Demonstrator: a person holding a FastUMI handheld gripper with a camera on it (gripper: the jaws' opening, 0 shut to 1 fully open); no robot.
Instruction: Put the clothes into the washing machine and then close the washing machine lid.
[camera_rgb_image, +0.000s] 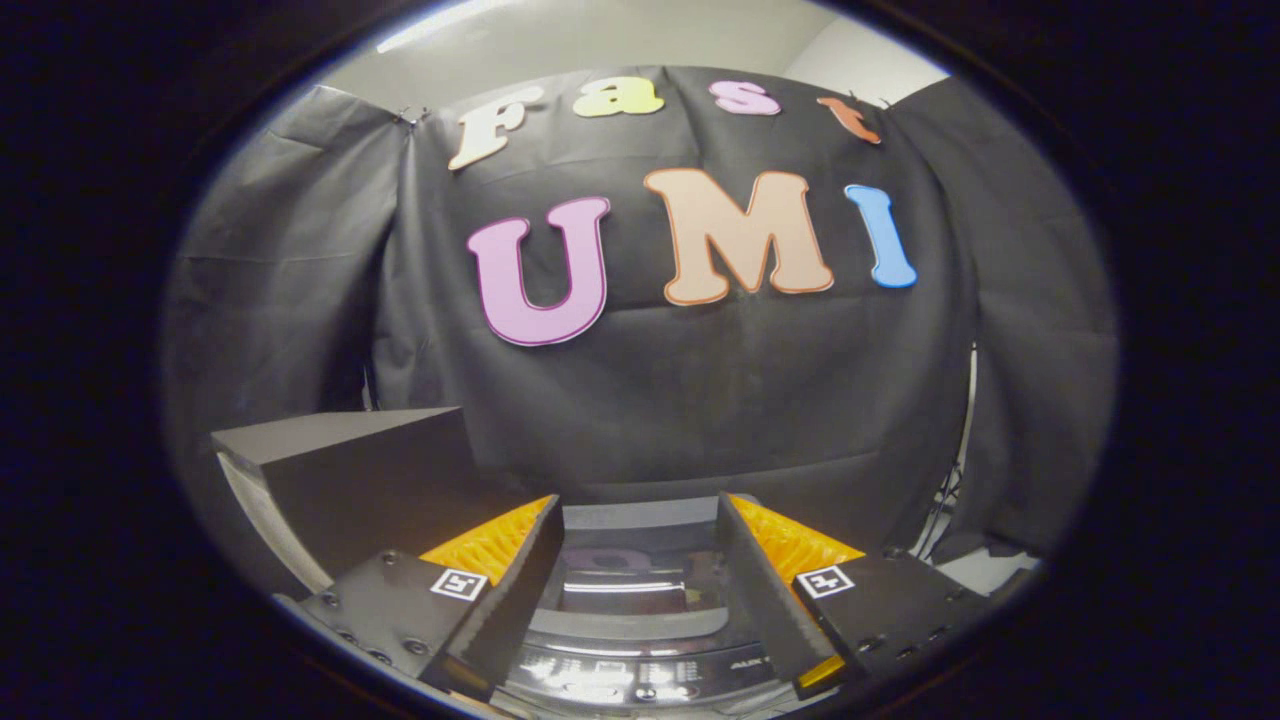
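My gripper (640, 505) hangs open just above the washing machine (630, 625), with nothing between its fingers. The glossy lid (625, 585) lies flat between the fingers and reflects a strip of light. The machine's control panel (640, 685), with its buttons, is under the gripper at the near edge. The far rim of the machine (640, 515) lies just beyond the fingertips, against the black cloth wall.
A dark box-shaped block (350, 470) stands to the left of the machine, rising above the left finger. On the right, a thin metal stand with cables (955, 490) runs down beside the cloth wall.
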